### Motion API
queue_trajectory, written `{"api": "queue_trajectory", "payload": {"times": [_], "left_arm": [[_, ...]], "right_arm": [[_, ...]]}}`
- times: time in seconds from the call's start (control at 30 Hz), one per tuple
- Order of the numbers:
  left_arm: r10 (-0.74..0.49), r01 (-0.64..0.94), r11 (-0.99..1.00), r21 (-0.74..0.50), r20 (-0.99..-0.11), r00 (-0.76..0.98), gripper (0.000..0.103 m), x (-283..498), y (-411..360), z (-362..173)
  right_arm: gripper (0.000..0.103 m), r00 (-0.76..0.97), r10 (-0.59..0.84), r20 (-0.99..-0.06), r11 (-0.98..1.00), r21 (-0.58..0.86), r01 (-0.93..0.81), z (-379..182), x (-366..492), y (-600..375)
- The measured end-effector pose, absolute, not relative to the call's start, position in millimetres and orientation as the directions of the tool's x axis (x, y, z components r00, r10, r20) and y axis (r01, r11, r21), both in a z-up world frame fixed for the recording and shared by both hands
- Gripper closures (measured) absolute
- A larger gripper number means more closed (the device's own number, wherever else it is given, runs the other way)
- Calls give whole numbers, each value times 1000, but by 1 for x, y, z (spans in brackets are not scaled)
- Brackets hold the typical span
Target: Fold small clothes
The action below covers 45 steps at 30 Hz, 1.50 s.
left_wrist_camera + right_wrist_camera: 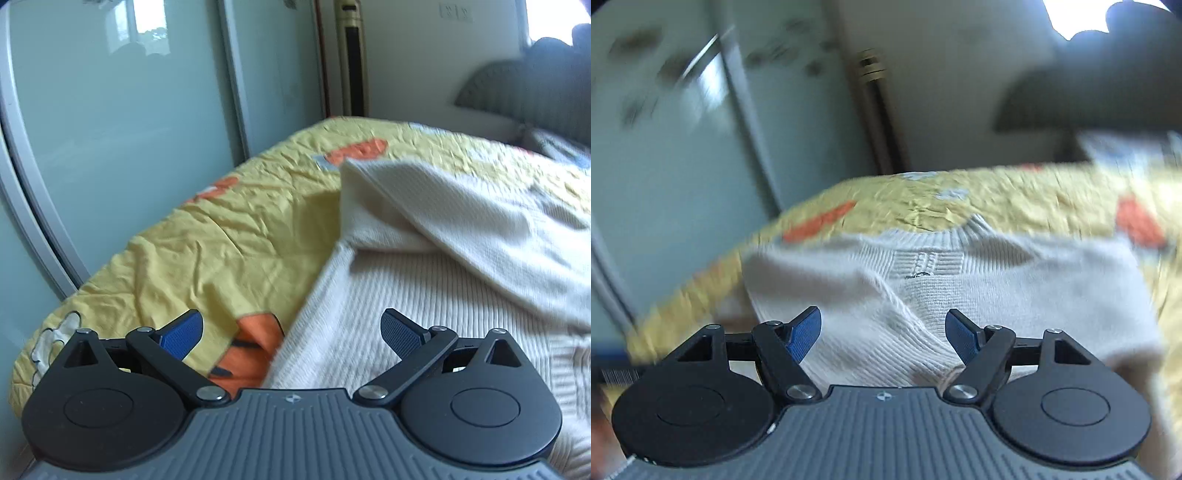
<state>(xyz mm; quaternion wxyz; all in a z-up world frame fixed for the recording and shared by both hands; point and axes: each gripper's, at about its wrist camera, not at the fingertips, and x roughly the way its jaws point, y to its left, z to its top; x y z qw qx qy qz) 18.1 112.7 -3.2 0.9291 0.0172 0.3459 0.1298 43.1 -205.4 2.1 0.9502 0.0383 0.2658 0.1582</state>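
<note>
A cream knitted sweater lies on a yellow bedspread, with one part folded over the body at the upper right. My left gripper hovers open above the sweater's left edge, nothing between its blue pads. In the right wrist view the same sweater lies with its ribbed collar at the far side. My right gripper is open over the sweater's near part, and its blue pads stand apart from the knit.
The bedspread carries orange patches and covers a bed that ends at the left. Pale green sliding wardrobe doors stand close beside the bed. A dark padded headboard and a pillow are at the far right.
</note>
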Motion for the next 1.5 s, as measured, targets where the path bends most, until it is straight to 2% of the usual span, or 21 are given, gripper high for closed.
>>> {"api": "queue_trajectory", "payload": {"times": [0.1,0.17,0.3,0.33,0.37,0.4,0.47,0.5,0.57,0.63,0.77,0.8,0.83,0.93,1.0,1.07,1.1,1.17,1.37,1.43,1.5], "left_arm": [[248,-226,967,122,-663,706,0,18,111,-10],[242,-225,968,115,-676,696,0,19,111,-14],[246,-221,967,126,-683,688,0,19,109,-20],[247,-219,967,129,-684,687,0,19,109,-21],[248,-219,967,132,-683,687,0,19,109,-21],[249,-218,967,132,-683,687,0,19,109,-21],[247,-219,967,130,-684,687,0,19,109,-21],[248,-219,967,130,-684,686,0,19,110,-21],[247,-222,967,126,-688,683,0,20,111,-23],[243,-225,967,119,-693,679,0,20,113,-23],[247,-221,967,127,-691,680,0,21,113,-23],[247,-222,967,128,-691,679,0,21,113,-23],[248,-223,966,128,-692,678,0,22,112,-23],[249,-228,966,125,-696,674,0,23,112,-23],[249,-226,966,126,-697,673,0,22,111,-22],[245,-217,967,131,-696,675,0,21,112,-21],[245,-212,968,135,-692,679,0,20,113,-21],[255,-215,966,146,-691,676,0,20,113,-24],[257,-217,965,147,-697,670,0,25,109,-25],[264,-215,964,159,-691,673,0,25,107,-25],[265,-218,963,156,-689,674,0,24,107,-26]], "right_arm": [[29,789,266,-554,920,-99,-380,-3,35,-182],[35,754,294,-587,888,-124,-443,-8,28,-176],[38,726,278,-629,862,-169,-477,-22,38,-166],[45,724,281,-630,862,-166,-479,-26,42,-166],[56,721,284,-632,866,-153,-476,-30,52,-164],[60,719,280,-636,874,-140,-465,-34,58,-167],[86,725,287,-626,887,-112,-449,-34,65,-172],[90,737,282,-614,892,-114,-437,-34,64,-173],[90,739,315,-596,906,-43,-421,-28,64,-180],[90,722,421,-549,901,162,-402,-18,67,-200],[94,710,608,-355,762,511,-397,17,68,-245],[94,725,619,-301,736,546,-402,30,69,-256],[101,749,602,-275,740,546,-394,41,72,-263],[103,852,421,-313,858,443,-261,62,97,-284],[88,873,246,-420,942,315,-114,54,126,-292],[67,833,68,-550,980,194,48,33,144,-299],[63,817,102,-567,975,218,29,24,142,-301],[36,804,269,-531,939,331,-95,10,125,-301],[30,653,593,-471,791,491,-364,-12,84,-263],[25,642,613,-460,784,457,-421,-7,69,-250],[21,662,584,-469,811,348,-470,1,53,-230]]}}
